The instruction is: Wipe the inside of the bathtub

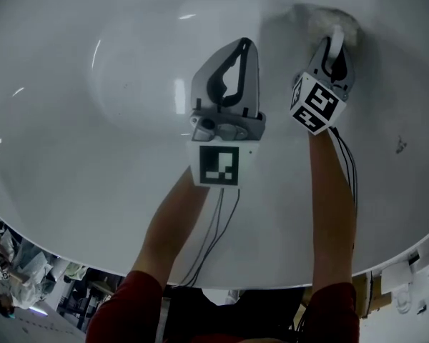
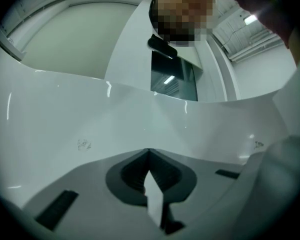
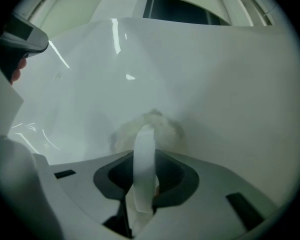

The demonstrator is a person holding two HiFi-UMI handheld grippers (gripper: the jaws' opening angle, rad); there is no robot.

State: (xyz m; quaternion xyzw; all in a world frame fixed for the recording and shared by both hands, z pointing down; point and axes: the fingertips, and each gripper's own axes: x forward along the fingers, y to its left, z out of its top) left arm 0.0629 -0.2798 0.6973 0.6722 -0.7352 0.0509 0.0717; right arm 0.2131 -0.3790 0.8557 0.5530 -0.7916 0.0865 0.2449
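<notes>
Clamping the cloth (image 3: 152, 125), right tongs (image 3: 144, 156) press it on broad bathtub wall (image 3: 240, 84).

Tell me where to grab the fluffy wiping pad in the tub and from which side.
Take the white strap arching off the back of the fluffy pad, coming from the side away from the bathtub wall. The pad's face lies against the wall, so only the strap stands free; the right gripper is shut on it there.

White bathtub (image 1: 93, 120) — fluffy pad (image 1: 329, 20) against its wall.
</notes>
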